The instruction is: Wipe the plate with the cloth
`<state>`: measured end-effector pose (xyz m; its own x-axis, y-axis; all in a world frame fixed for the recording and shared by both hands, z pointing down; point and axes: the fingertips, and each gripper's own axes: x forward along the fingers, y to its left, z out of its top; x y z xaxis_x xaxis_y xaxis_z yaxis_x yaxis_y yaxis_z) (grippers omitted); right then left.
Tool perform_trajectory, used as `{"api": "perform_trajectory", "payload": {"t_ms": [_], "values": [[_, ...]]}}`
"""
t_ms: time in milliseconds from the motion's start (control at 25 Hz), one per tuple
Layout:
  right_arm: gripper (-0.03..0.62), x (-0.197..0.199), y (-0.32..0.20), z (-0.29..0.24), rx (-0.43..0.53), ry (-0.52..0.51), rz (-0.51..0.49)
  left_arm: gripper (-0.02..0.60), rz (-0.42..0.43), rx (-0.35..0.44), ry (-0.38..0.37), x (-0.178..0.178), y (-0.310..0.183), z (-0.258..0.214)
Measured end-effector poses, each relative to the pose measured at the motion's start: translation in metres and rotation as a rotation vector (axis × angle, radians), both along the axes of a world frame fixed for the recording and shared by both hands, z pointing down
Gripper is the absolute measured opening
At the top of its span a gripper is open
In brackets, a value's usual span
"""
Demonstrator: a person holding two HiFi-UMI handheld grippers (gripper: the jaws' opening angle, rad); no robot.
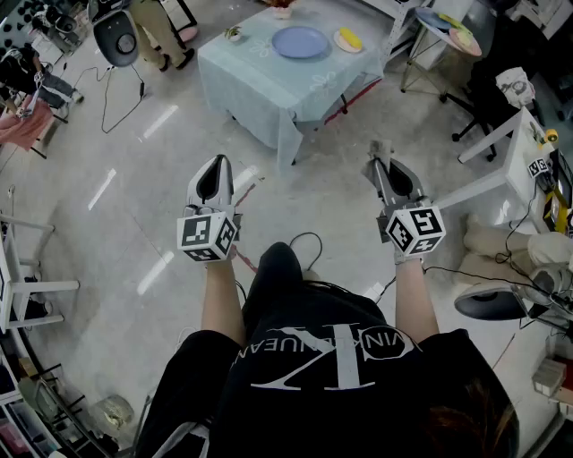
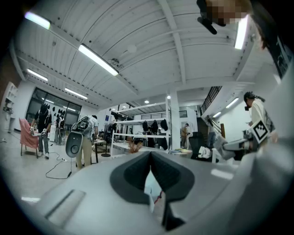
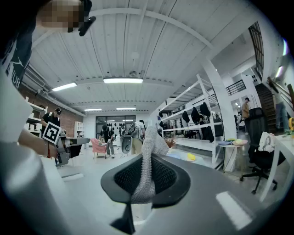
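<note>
From the head view, the far left of the floor holds a standing person [image 1: 163, 34] beside a round grey device [image 1: 117, 37], with a black cable [image 1: 107, 97] trailing from it over the tiles.

Nearer, the left gripper [image 1: 214, 168] is held out in front of the person's body. Its own view shows what the head view cannot: the dark jaws meet at their tips, with only a thin slit below them and nothing between.

Far ahead, between the two grippers, stands a table [image 1: 255, 94] under a pale cloth. The blue plate [image 1: 300, 42] lies on it, well apart from both grippers. A small dish with something yellow [image 1: 348, 39] is just right of the plate.

The right gripper [image 1: 378, 152] is held level with the left. From above its load is hard to make out, but the right gripper view shows the jaws pressed onto a grey mesh cloth [image 3: 147, 172]. The cloth stands up past the tips and blocks part of the table beyond.

Far right are a small round table [image 1: 448, 21] with dishes and a black office chair [image 1: 479, 85].
</note>
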<state>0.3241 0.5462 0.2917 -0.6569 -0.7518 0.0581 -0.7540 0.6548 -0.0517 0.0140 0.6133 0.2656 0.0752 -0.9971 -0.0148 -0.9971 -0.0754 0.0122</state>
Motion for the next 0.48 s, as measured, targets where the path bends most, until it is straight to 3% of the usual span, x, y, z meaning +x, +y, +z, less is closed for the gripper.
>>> {"api": "perform_trajectory", "payload": {"t_ms": [200, 480], "values": [[0.037, -0.011, -0.017, 0.002, 0.003, 0.009, -0.007, 0.000, -0.011, 0.008, 0.018, -0.011, -0.021, 0.001], [0.037, -0.030, -0.076, 0.014, -0.023, -0.002, 0.035, 0.000, 0.014, -0.015, 0.018, -0.035, -0.087, 0.010]]}}
